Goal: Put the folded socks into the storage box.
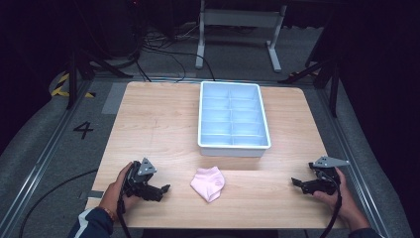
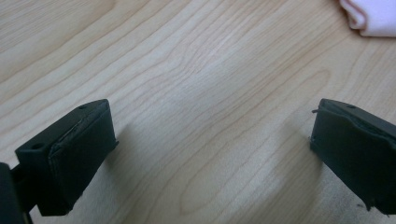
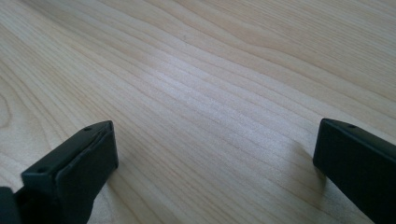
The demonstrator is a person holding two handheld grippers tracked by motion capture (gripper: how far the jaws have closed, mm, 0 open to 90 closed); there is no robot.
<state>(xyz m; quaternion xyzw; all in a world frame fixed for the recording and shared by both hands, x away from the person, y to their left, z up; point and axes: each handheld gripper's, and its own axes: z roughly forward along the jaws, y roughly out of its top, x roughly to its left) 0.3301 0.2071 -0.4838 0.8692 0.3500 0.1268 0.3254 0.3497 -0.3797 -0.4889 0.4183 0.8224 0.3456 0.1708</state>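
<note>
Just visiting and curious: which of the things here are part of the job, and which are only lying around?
Part of the job:
- pink cloth, folded on the table
- left gripper, jaws open
- right gripper, jaws open
- probably the white divided tray

Just lying about:
- cables on the floor
- white metal frame

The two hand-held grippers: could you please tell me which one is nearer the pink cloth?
The left hand-held gripper: it lies close beside the pink cloth, while the right hand-held gripper sits farther off near the table's right edge.
</note>
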